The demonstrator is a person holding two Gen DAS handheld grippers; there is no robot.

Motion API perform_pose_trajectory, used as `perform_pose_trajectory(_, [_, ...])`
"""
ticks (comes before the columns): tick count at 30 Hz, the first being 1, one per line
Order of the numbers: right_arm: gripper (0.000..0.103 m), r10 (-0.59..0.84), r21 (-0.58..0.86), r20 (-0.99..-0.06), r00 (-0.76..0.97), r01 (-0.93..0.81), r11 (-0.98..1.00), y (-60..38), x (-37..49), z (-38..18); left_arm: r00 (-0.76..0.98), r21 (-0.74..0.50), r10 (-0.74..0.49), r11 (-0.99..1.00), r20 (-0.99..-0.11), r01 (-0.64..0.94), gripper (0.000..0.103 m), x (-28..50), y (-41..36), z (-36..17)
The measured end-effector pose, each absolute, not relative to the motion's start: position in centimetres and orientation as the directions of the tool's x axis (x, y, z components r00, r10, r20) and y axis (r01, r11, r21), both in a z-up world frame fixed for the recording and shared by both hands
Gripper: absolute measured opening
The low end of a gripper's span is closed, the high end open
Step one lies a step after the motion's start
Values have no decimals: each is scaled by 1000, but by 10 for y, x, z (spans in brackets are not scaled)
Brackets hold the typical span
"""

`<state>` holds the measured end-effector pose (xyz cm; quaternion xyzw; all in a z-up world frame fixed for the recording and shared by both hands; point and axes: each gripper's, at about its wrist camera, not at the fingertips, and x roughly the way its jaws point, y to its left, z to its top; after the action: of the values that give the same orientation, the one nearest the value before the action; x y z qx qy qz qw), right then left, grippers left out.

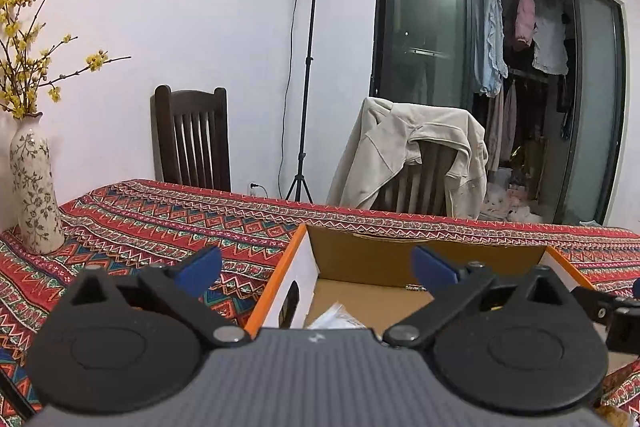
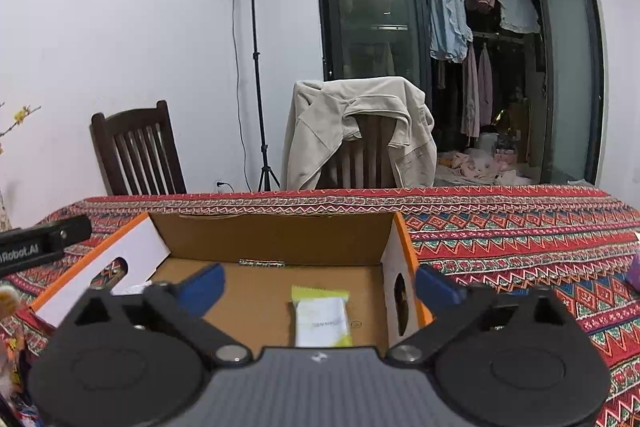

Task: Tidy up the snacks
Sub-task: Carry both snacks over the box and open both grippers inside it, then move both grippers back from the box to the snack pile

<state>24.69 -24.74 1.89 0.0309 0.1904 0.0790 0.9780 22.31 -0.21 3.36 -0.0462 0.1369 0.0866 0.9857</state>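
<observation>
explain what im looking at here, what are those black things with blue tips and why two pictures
Each picture comes from a camera mounted on a hand-held gripper, one in each of a person's hands, looking forward along its fingers. The black arms with blue tips are the left gripper and the right gripper. Both have their jaws spread wide and hold nothing. Both hover over an open cardboard box with orange edges, standing on a table with a red patterned tablecloth. Inside the box lies a white and green snack packet; the left view shows another pale wrapper. A flowered vase stands at the left.

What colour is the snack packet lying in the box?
White with yellow-green ends, the snack packet shows best in the right wrist view.
</observation>
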Motion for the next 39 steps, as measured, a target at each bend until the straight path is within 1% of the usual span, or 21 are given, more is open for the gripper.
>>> perform_pose_trajectory(8, [103,167,106,-361,918,-137,985,-252,240,22,950,-72,151,982,-273,-176,103,218,-3,37])
perform_pose_trajectory(12, [103,188,110,-336,923,-160,981,-251,231,33,955,-71,137,984,-265,-161,103,214,-6,46])
perform_pose_trajectory(16, [103,186,92,-304,934,-165,982,-247,217,47,954,-68,154,982,-258,-177,103,209,-9,55])
perform_pose_trajectory(20, [103,192,81,-297,935,-176,981,-248,200,57,954,-78,143,983,-263,-169,103,195,-8,63])
perform_pose_trajectory(24, [103,201,86,-321,926,-183,979,-253,183,57,947,-80,127,984,-296,-157,103,178,-4,64])
perform_pose_trajectory(31, [103,208,56,-359,910,-201,978,-256,142,44,941,-60,112,989,-320,-138,103,138,2,62])
perform_pose_trajectory(39, [103,228,44,-400,888,-230,972,-256,90,19,936,-68,73,992,-344,-103,103,81,11,38])
